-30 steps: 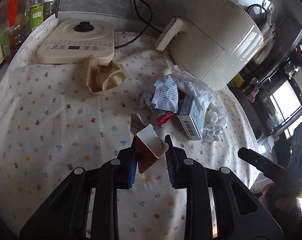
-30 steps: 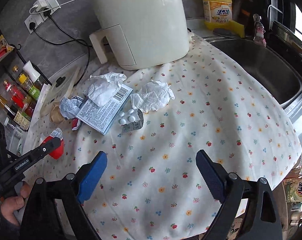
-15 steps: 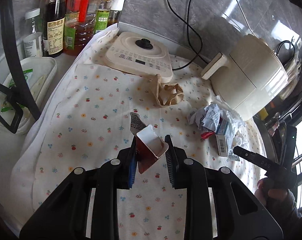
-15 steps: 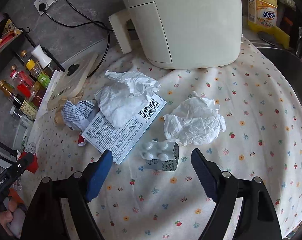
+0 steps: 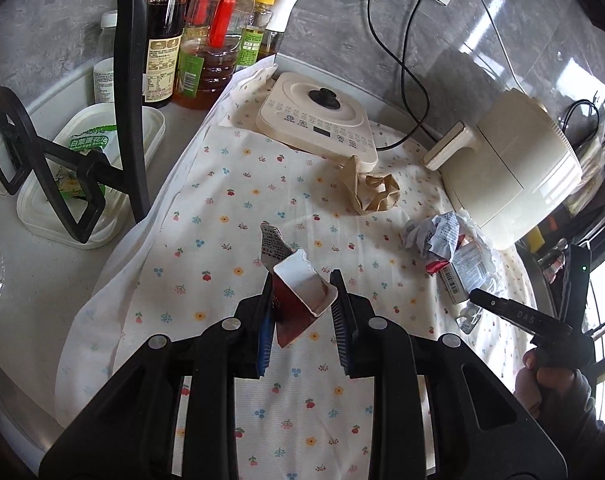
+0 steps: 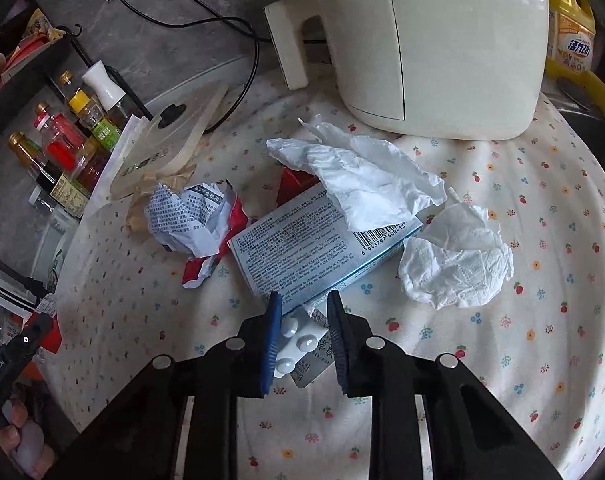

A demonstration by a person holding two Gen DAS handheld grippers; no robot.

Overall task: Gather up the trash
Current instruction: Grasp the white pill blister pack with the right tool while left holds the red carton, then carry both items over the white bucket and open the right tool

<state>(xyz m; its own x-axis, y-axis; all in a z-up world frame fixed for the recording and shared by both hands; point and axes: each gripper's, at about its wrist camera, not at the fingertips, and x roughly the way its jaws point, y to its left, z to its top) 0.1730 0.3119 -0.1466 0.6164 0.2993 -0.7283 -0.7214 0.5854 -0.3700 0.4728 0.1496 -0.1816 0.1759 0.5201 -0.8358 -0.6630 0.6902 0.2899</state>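
Note:
My left gripper (image 5: 302,280) is shut on a torn red-and-white carton (image 5: 302,300), held above the flowered cloth (image 5: 206,264) with a printed scrap (image 5: 272,246) sticking up behind it. My right gripper (image 6: 304,300) is closing; a pill blister pack (image 6: 300,340) sits tilted between its jaws and both pads touch it. Just beyond lie a blue-and-white medicine box (image 6: 314,248), a flat tissue (image 6: 366,176) on the box, a balled tissue (image 6: 458,264) to the right, and a crumpled leaflet (image 6: 186,216) with a red wrapper (image 6: 200,270) to the left.
A cream air fryer (image 6: 434,40) stands behind the pile, and an induction cooker (image 5: 322,120) with crumpled brown paper (image 5: 372,194) before it. Oil and sauce bottles (image 5: 206,40), a lidded plastic container (image 5: 90,184) and a black wire rack (image 5: 130,120) crowd the left. A yellow detergent bottle (image 6: 570,40) stands far right.
My right gripper moved in over the trash pile and its jaws narrowed around the blister pack. My left gripper carried the carton back and to the left, which brought the bottles into view.

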